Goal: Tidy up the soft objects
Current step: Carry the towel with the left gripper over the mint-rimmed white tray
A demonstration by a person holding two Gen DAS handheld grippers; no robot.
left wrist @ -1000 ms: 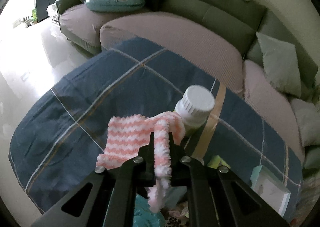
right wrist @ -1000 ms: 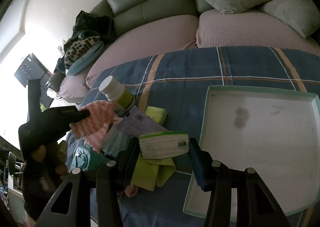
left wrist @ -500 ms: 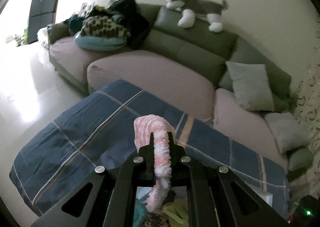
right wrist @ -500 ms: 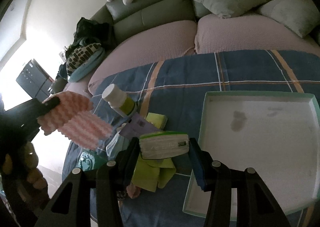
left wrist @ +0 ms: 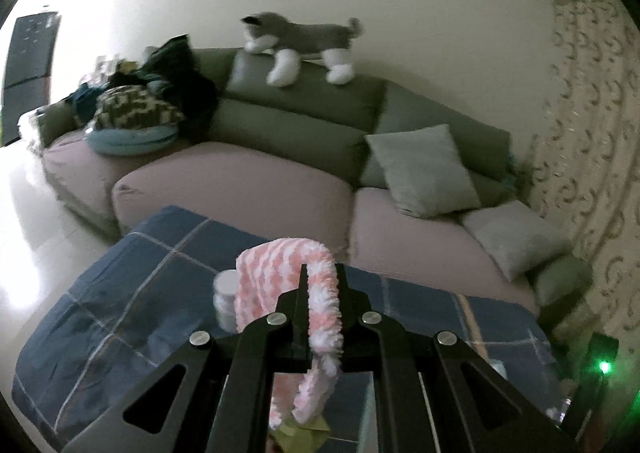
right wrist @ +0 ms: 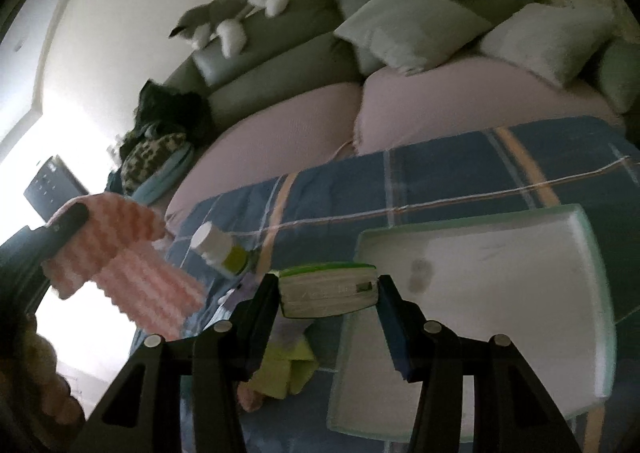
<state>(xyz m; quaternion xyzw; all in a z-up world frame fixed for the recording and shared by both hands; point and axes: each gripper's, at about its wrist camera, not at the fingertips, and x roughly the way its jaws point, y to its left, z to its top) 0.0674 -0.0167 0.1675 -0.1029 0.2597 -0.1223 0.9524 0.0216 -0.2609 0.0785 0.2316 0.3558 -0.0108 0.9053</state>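
Flanking white bottle (right wrist: 214, 243): pink cloth (right wrist: 132, 277), tray (right wrist: 520, 277).

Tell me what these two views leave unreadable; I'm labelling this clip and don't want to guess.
- Green-edged packet, right wrist view: label print blurred.
- Yellow-green cloth, right wrist view: mostly hidden behind the right gripper.
- White-capped bottle, left wrist view: body covered by the pink striped cloth.
- Tray, right wrist view: near corner hidden by the gripper.

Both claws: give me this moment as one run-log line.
left claw: shut on pink cloth, lifted | right claw: shut on tissue pack | tray: empty
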